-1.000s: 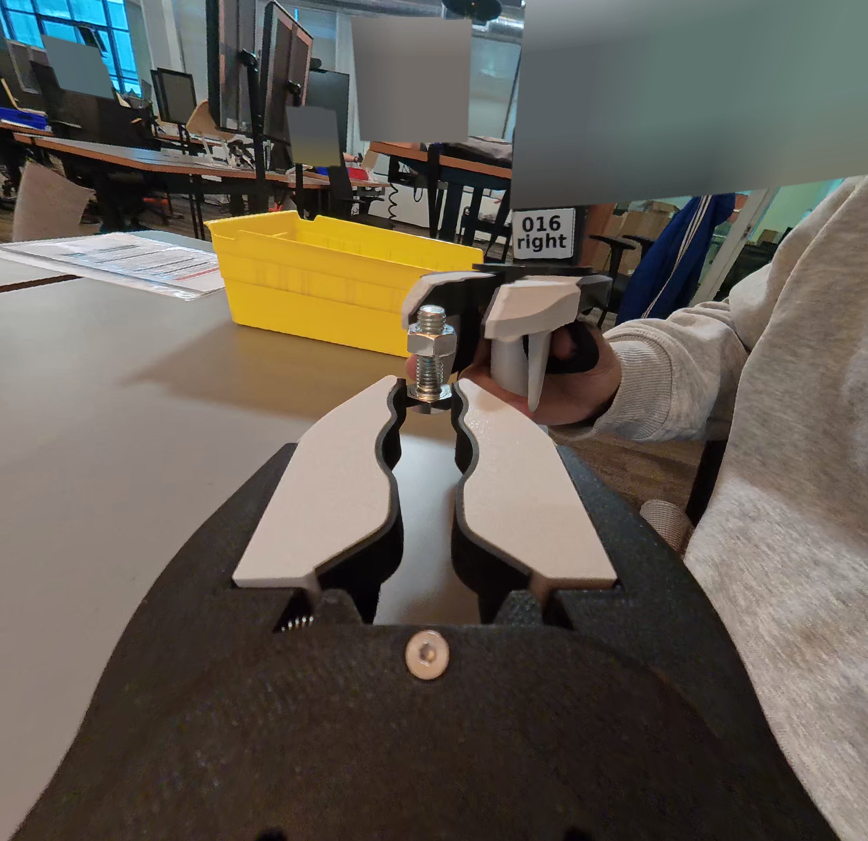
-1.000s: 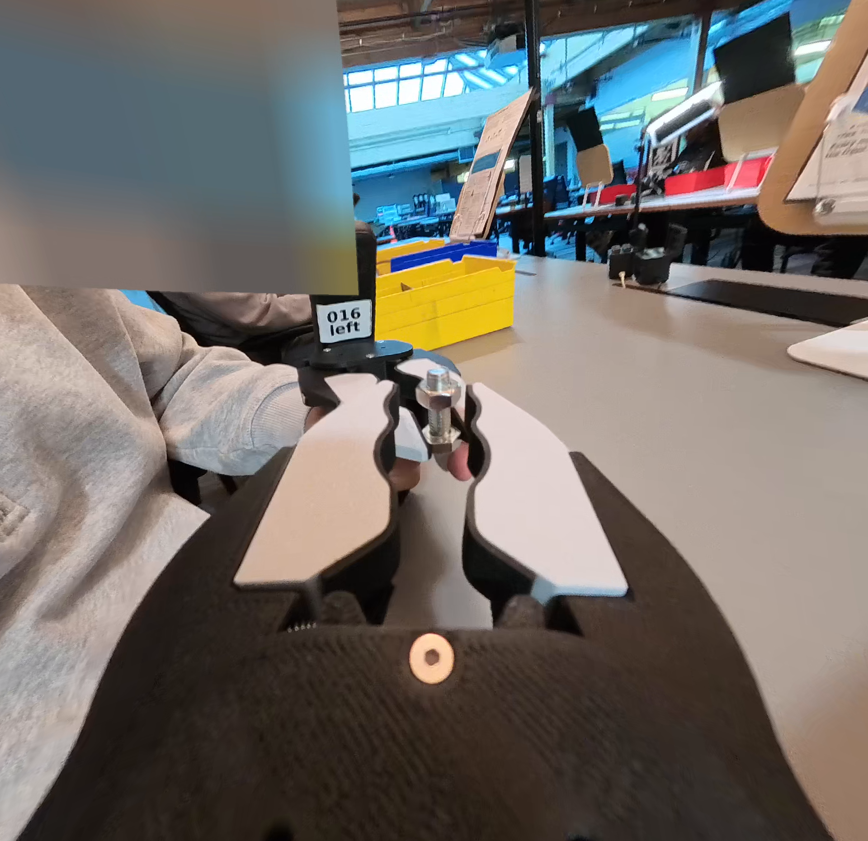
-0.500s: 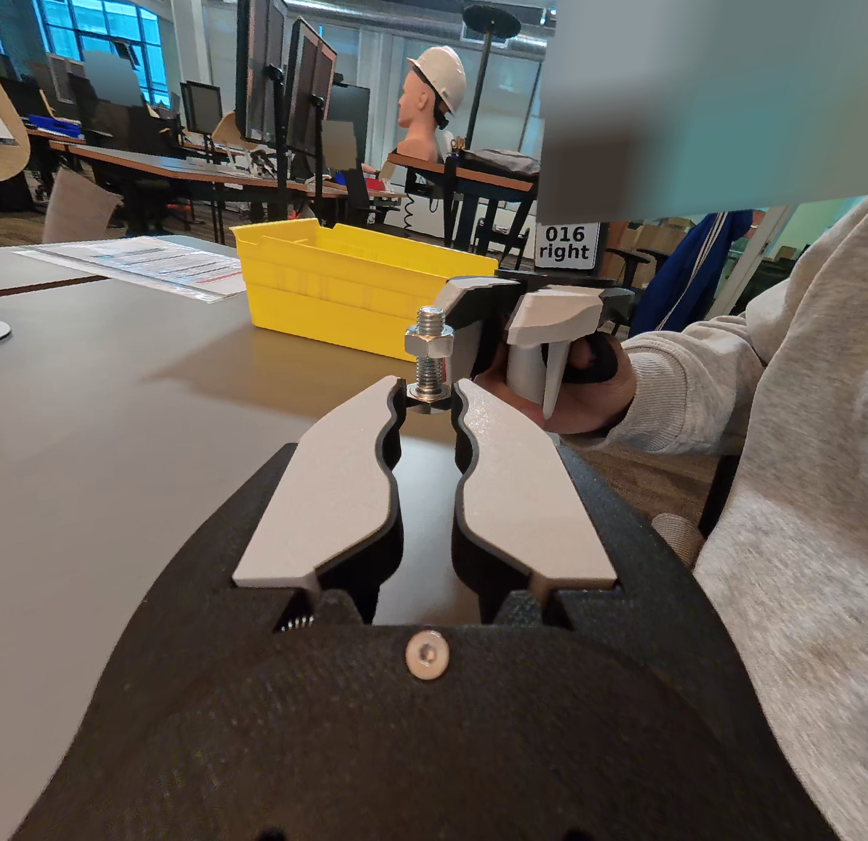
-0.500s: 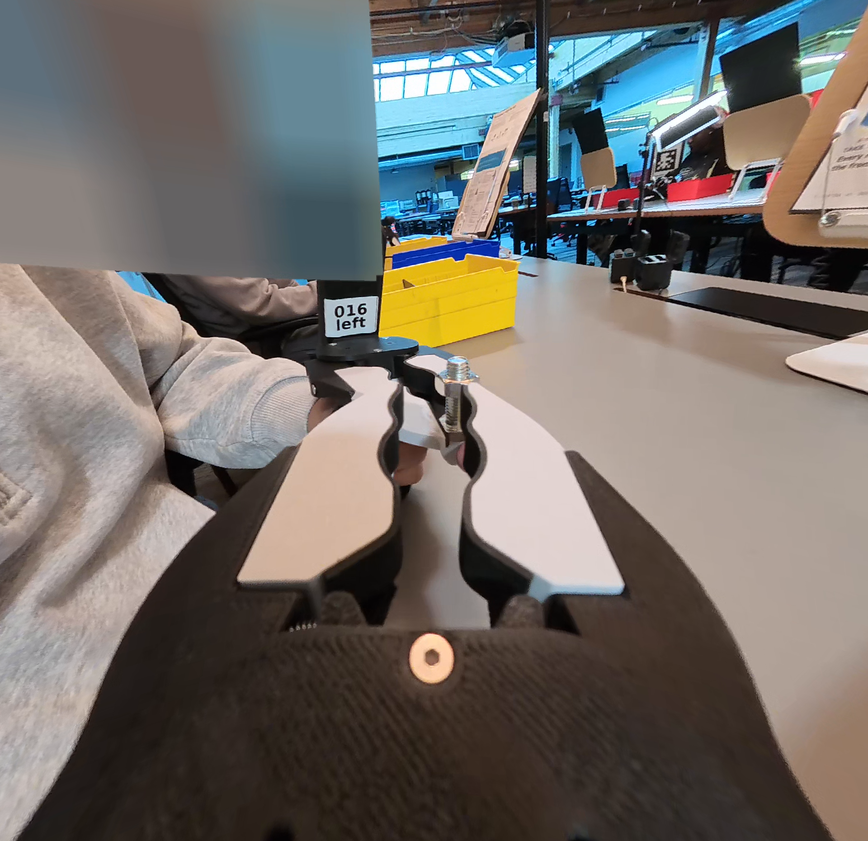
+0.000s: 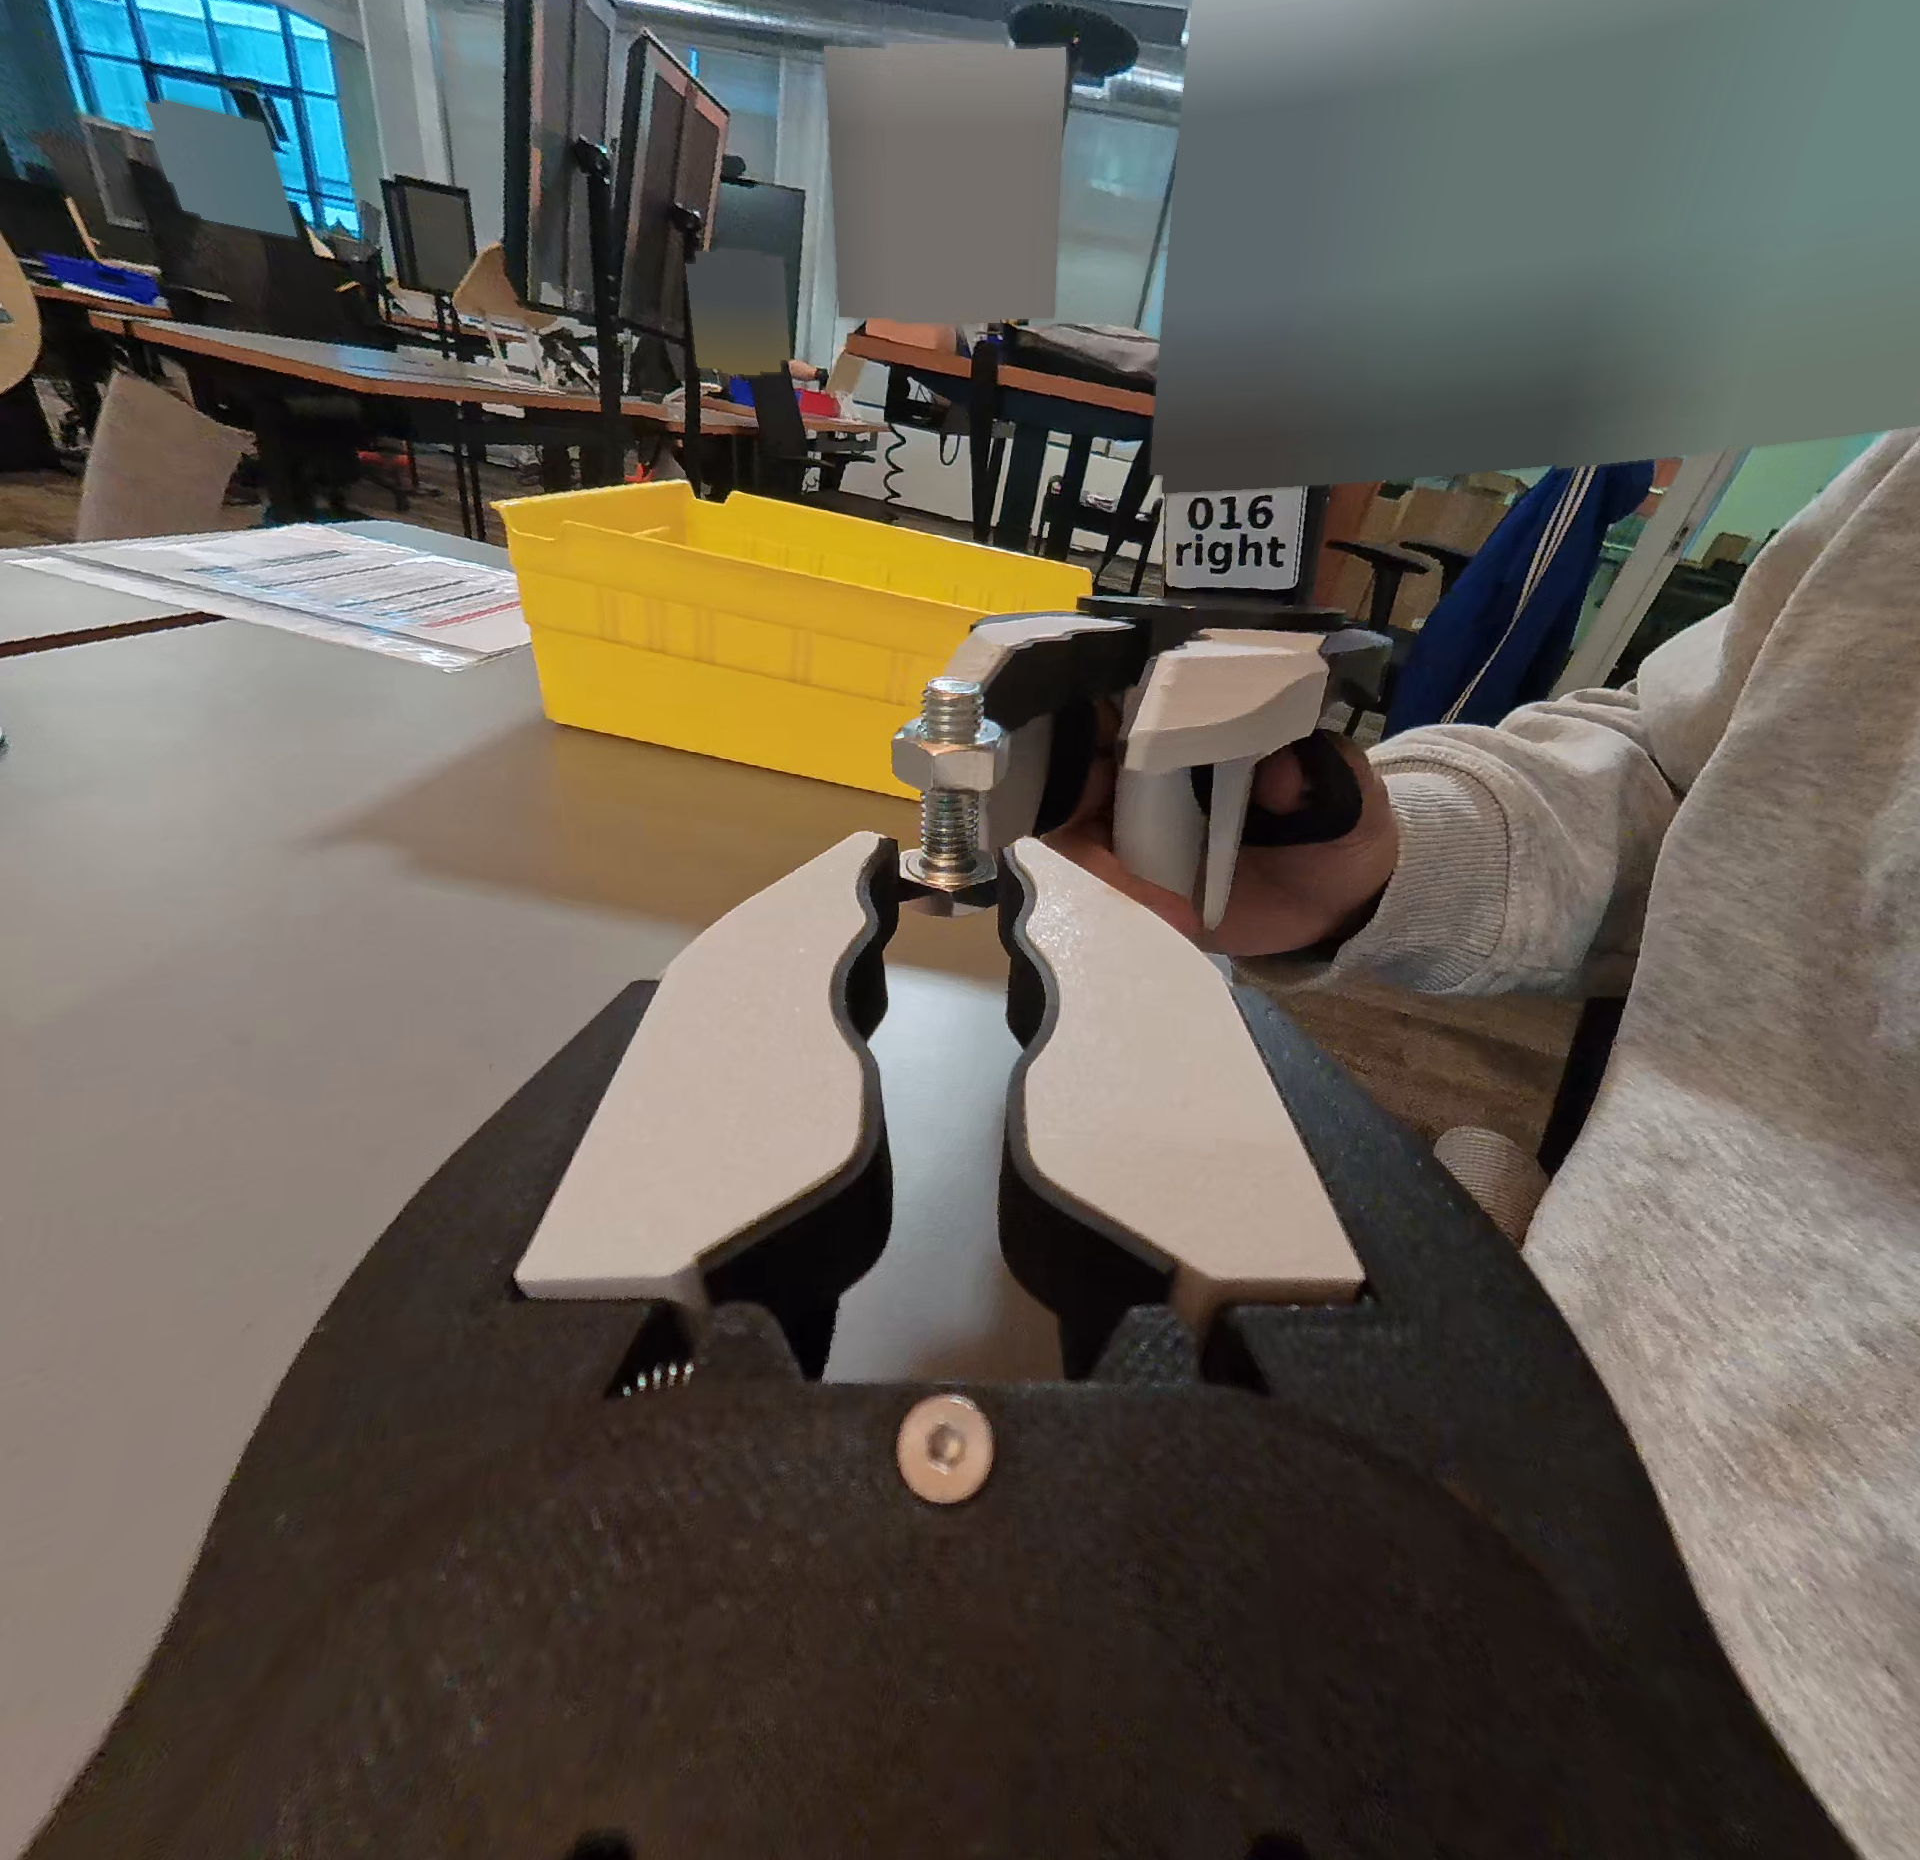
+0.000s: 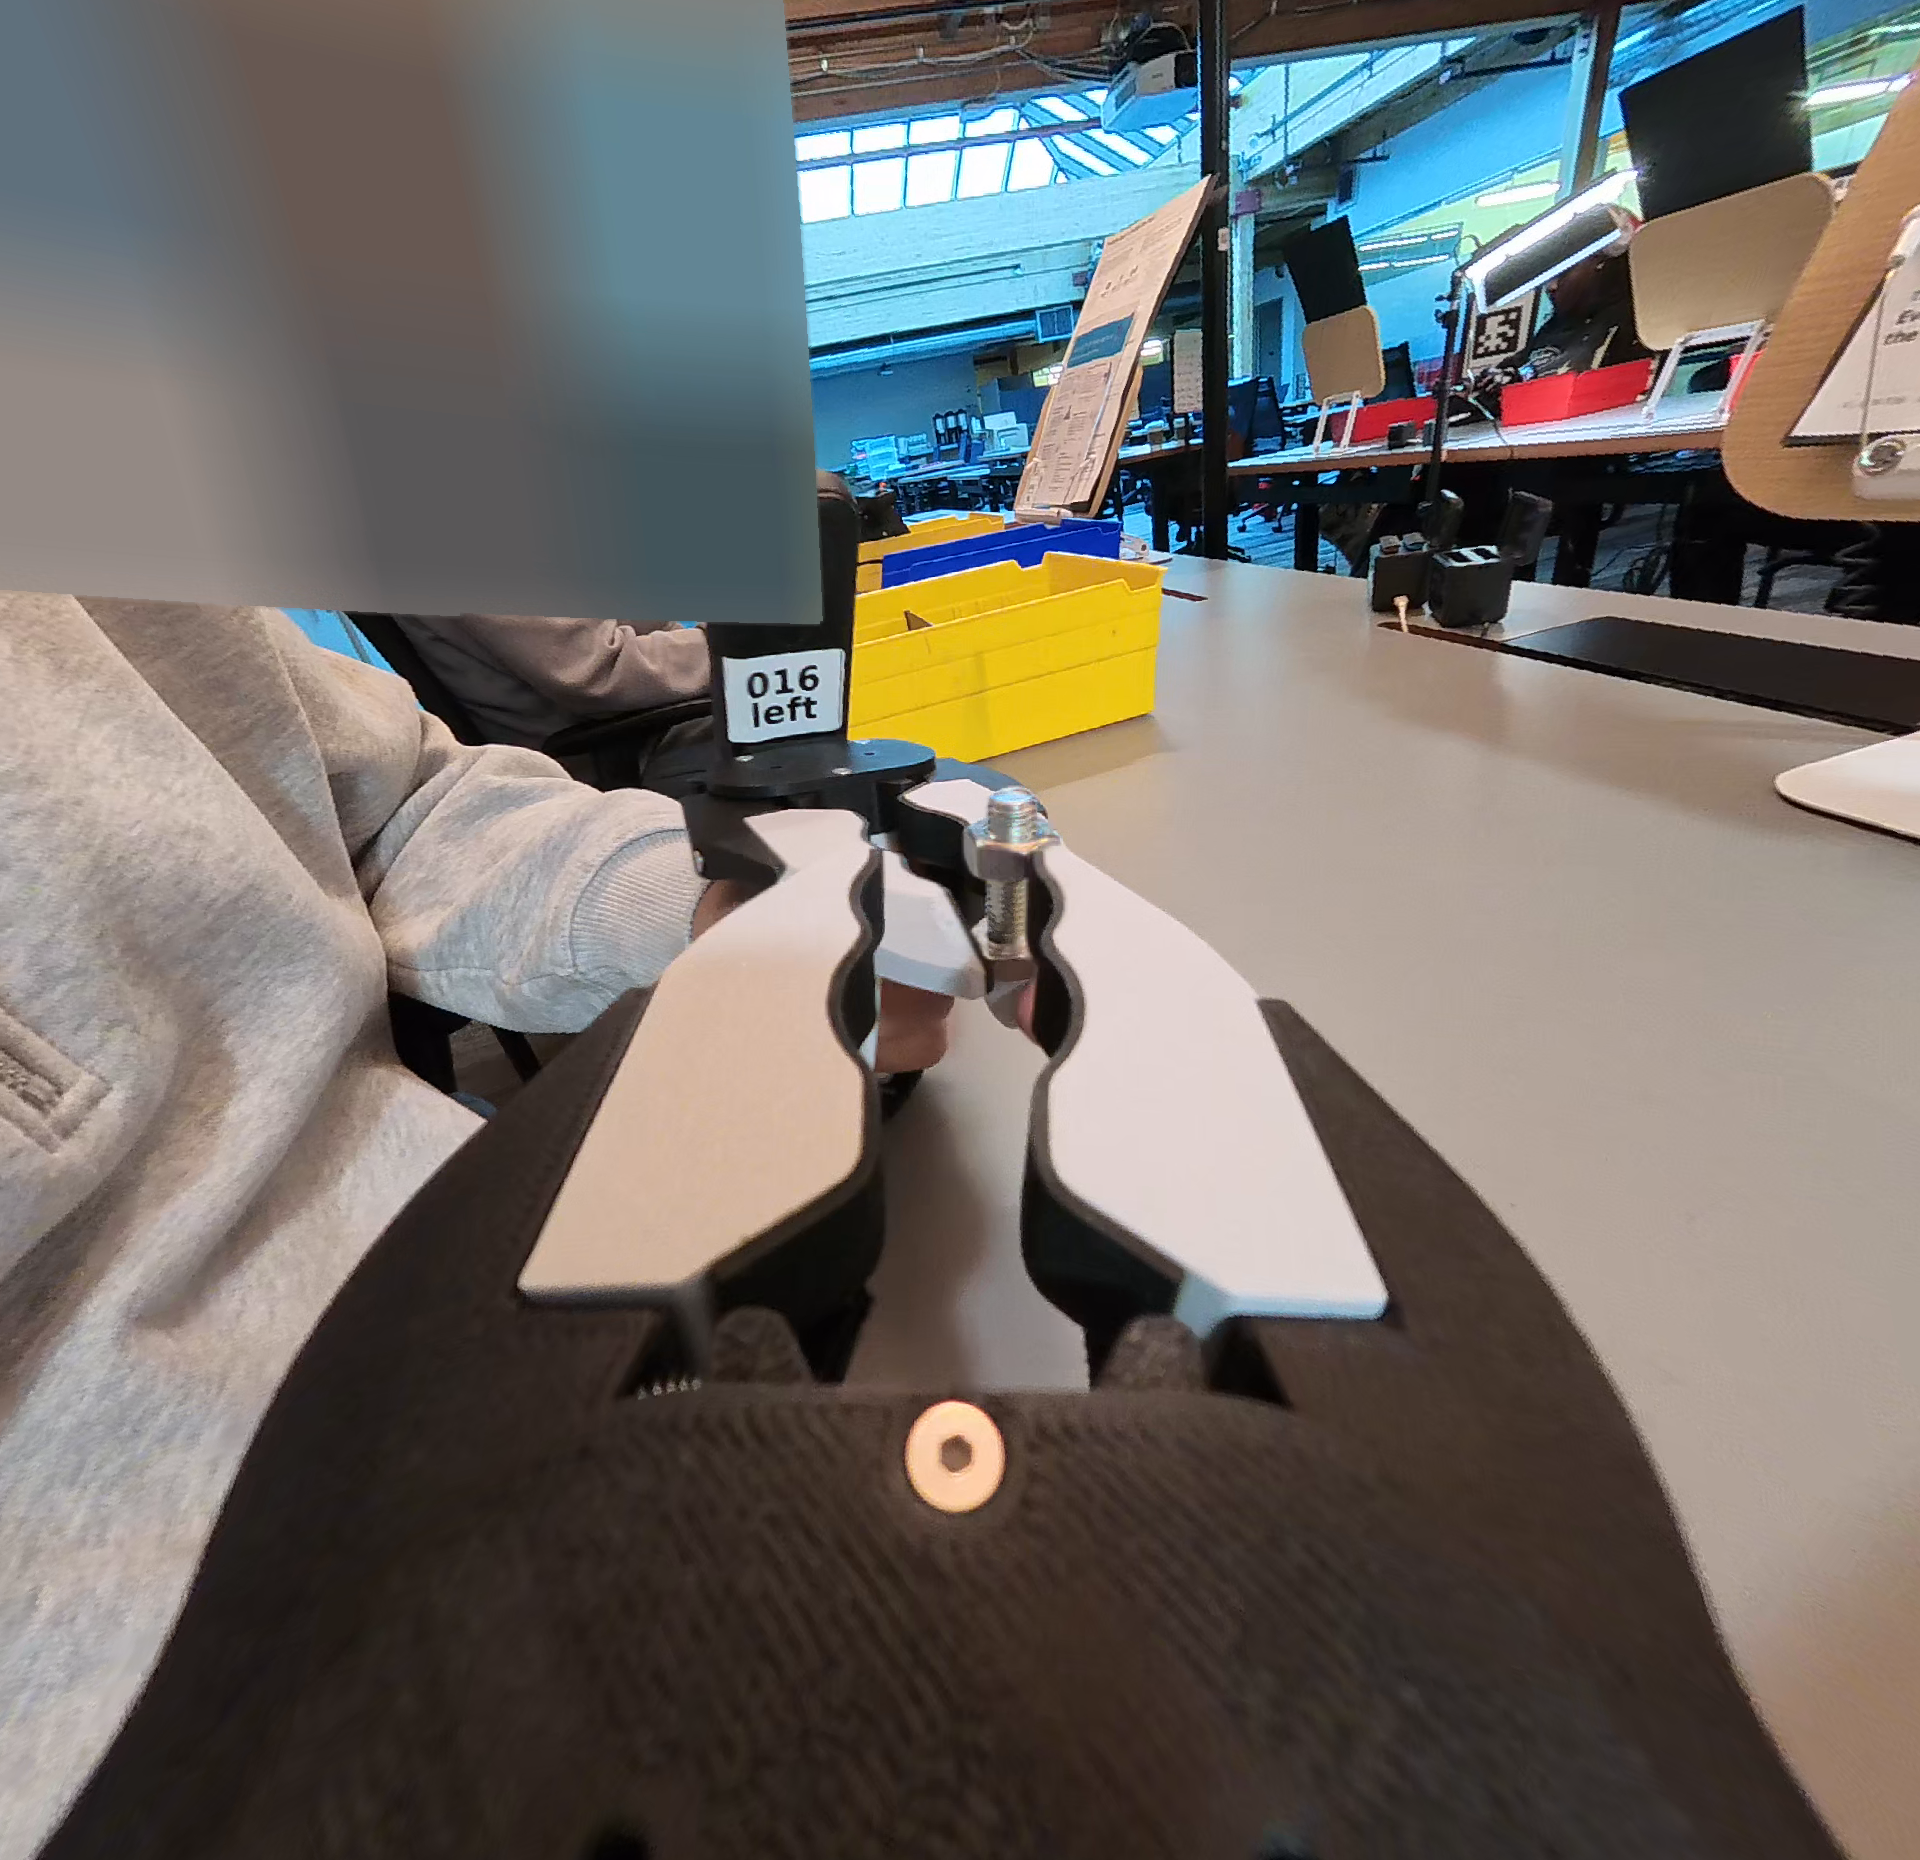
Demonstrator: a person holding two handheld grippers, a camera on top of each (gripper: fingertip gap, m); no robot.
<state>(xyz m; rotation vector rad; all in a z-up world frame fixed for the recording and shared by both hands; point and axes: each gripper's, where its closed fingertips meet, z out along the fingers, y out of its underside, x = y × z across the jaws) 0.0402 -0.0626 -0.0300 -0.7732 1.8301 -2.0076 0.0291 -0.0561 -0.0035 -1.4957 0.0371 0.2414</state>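
Both grippers' fingers (image 5: 1049,730) pinch upright bolt (image 5: 948,787), apparently.

Bright daylight from windows; sharp centre, wide-angle edge distortion.

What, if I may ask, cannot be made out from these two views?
- Left wrist view: the head of the bolt, mostly buried between the fingertips of the left hand-held gripper.
- Left wrist view: what the yellow bin holds, behind its near wall.
- Right wrist view: whether the right hand-held gripper clamps the nut; the left one's finger crowds the gap.
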